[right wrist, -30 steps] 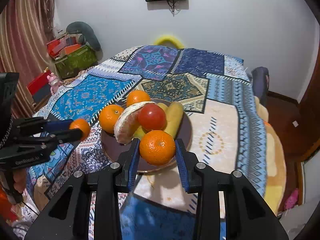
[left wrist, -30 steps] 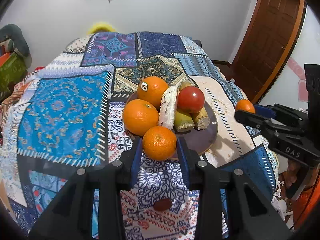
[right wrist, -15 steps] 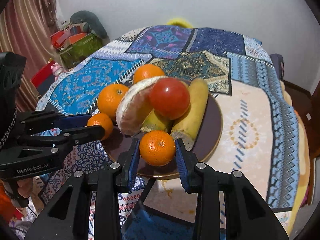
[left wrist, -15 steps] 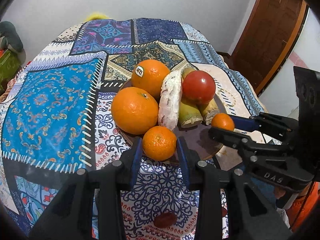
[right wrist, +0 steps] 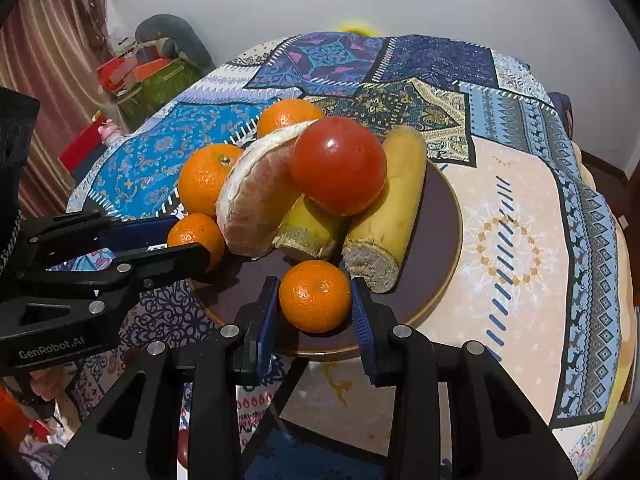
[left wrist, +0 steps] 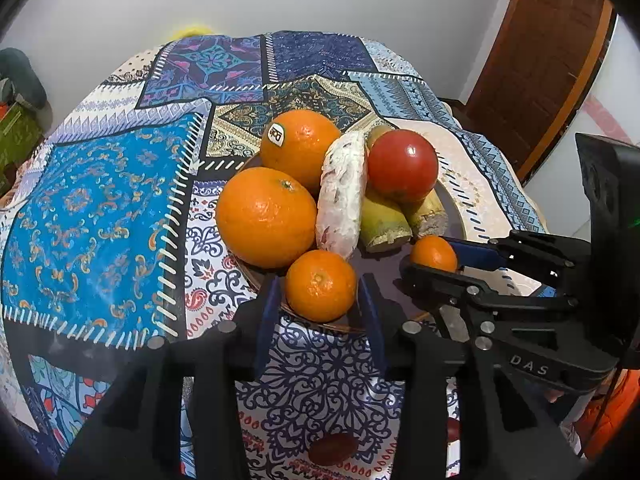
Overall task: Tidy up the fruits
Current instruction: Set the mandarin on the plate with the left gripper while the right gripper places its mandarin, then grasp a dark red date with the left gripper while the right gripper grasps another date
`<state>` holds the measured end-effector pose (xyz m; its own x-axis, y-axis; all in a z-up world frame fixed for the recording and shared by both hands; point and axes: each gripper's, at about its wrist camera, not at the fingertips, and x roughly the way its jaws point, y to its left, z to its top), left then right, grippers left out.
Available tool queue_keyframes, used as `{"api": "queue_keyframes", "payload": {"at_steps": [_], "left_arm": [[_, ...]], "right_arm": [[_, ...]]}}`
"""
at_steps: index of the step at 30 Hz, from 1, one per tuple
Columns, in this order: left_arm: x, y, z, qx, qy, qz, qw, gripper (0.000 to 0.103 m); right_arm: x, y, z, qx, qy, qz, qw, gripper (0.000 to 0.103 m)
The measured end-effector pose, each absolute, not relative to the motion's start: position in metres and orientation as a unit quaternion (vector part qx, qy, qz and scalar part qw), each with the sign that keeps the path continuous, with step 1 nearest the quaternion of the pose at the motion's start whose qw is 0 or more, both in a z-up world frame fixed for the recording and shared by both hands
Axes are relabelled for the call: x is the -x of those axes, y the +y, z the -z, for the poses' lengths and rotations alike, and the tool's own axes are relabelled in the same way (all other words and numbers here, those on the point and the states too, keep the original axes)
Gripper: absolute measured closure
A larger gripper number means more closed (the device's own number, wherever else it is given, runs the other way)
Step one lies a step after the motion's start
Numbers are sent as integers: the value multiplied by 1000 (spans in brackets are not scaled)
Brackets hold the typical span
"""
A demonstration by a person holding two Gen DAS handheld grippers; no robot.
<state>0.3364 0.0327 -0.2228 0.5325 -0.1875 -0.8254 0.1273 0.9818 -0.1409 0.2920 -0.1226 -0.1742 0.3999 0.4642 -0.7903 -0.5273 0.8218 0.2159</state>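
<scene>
A dark brown plate on the patchwork cloth holds two big oranges, a peeled pomelo wedge, a red tomato and cut banana pieces. My left gripper stands at the plate's near rim with its jaws slightly apart around a small mandarin. My right gripper has its jaws parted around another small mandarin resting on the plate's front.
The patchwork tablecloth covers a round table. A wooden door stands at the right in the left wrist view. Boxes and bags lie by a curtain beyond the table in the right wrist view.
Both grippers have moved in over the plate with their mandarins and lowered them. Both pairs of jaws have widened slightly around the fruit.
</scene>
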Motion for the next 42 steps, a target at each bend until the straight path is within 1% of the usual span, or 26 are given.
{"api": "queue_keyframes", "payload": {"at_steps": [3,5,13,22,31,42], "left_arm": [[-332,34,221,38,477,94,873,61],[-327,34,219,36,475,91,875,58],[-301,42,205,38,469,81,878,58],[-267,48,197,33,473,70,877,58],[-240,60,208,52,487,59,870,58],[-228,50,224,43,503,72,860,58]], "right_arm": [[-290,-121,173,40,462,-303,832,66],[-287,-121,170,48,456,-301,836,60],[-270,-124,150,56,436,-297,848,60],[-235,-128,136,69,434,-297,848,60],[-209,-126,141,64,449,-306,837,60],[-186,-114,155,82,469,-323,818,60]]}}
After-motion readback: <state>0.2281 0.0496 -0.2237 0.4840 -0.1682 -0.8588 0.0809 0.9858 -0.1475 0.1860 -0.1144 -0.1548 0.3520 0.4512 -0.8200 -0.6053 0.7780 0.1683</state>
